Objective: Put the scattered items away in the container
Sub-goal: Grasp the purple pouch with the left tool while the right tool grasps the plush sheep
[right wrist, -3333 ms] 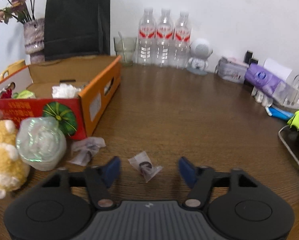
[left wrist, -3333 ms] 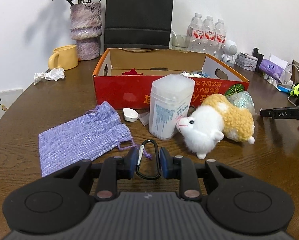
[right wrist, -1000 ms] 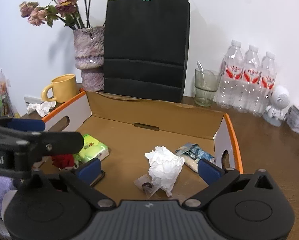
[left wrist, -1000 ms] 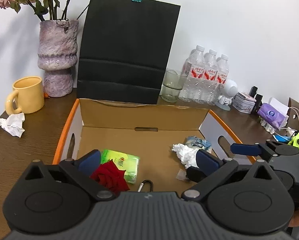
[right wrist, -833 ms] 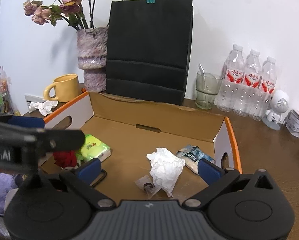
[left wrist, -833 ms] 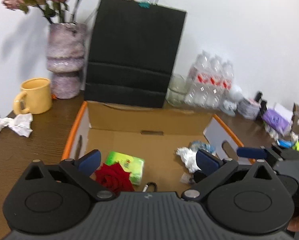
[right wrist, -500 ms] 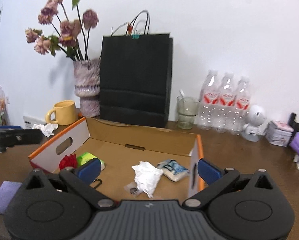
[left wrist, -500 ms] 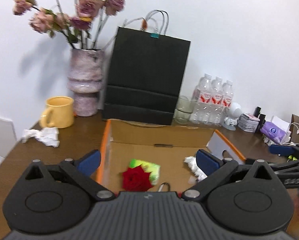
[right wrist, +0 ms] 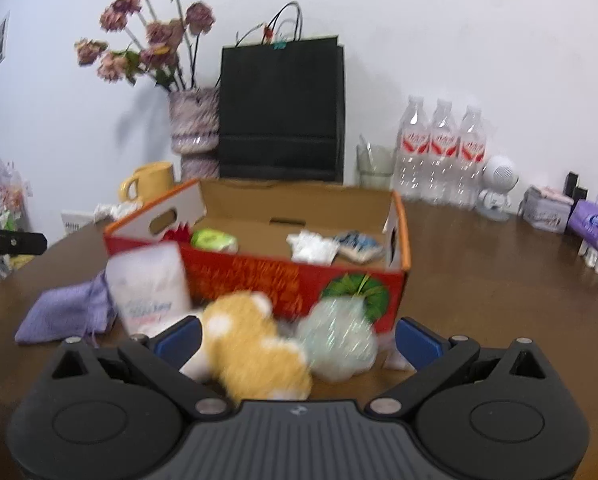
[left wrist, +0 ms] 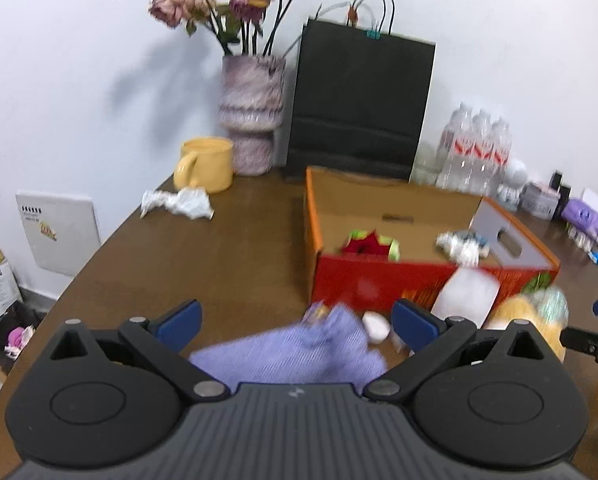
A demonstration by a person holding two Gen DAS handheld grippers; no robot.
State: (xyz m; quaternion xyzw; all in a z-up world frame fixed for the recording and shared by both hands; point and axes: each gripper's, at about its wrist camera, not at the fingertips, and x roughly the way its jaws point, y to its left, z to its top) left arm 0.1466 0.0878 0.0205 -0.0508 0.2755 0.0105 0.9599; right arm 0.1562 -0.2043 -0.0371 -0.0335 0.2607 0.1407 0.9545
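Observation:
The open cardboard box (left wrist: 427,280) (right wrist: 299,280) with a red front holds a red flower, a green packet, crumpled tissue and a small blue packet. In front of it lie a purple cloth pouch (left wrist: 299,352) (right wrist: 63,312), a white plastic jar (left wrist: 465,298) (right wrist: 149,286), a yellow and white plush toy (right wrist: 255,348) (left wrist: 523,316) and a shiny greenish ball (right wrist: 339,336). My left gripper (left wrist: 295,322) hangs open above the pouch. Over the plush toy and the ball, my right gripper (right wrist: 297,338) is open too. Neither holds anything.
A black paper bag (left wrist: 359,108), a vase of dried flowers (left wrist: 253,114), a yellow mug (left wrist: 205,164) and a crumpled tissue (left wrist: 179,202) stand behind and left of the box. Water bottles (right wrist: 441,148), a glass and small items line the back right.
Both grippers have drawn back and down from over the box to the table in front of it. The carabiner and the small plastic packet now lie inside the box.

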